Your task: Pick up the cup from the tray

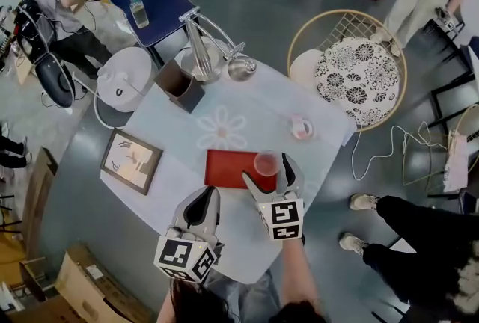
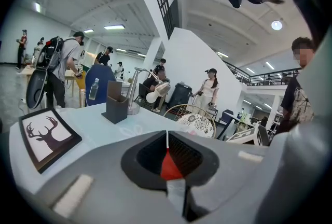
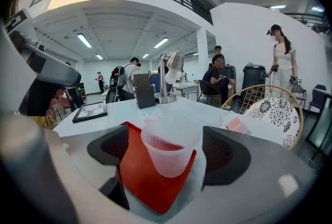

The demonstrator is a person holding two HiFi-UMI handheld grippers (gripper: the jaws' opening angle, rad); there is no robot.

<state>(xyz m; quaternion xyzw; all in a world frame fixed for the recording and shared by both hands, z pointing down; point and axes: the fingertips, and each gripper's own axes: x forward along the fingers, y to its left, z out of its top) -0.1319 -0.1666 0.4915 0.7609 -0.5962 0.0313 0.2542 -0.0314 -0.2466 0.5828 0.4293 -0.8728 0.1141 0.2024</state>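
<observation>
A clear plastic cup (image 1: 266, 163) stands upright on the right end of a red tray (image 1: 227, 168) on the cloth-covered table. My right gripper (image 1: 270, 173) is open, and the cup (image 3: 168, 146) sits between its two jaws with a gap on each side. In the right gripper view the tray (image 3: 148, 179) lies under the cup. My left gripper (image 1: 207, 196) hovers just short of the tray's near edge with its jaws shut. In the left gripper view a sliver of the red tray (image 2: 170, 167) shows past the shut left gripper (image 2: 167, 158).
A framed deer picture (image 1: 131, 159) lies at the table's left. A dark box (image 1: 179, 86) and a metal lamp (image 1: 213, 48) stand at the back, and a small pink object (image 1: 301, 127) lies right of centre. A round rattan chair (image 1: 359, 67) and a person's feet (image 1: 359, 202) are to the right.
</observation>
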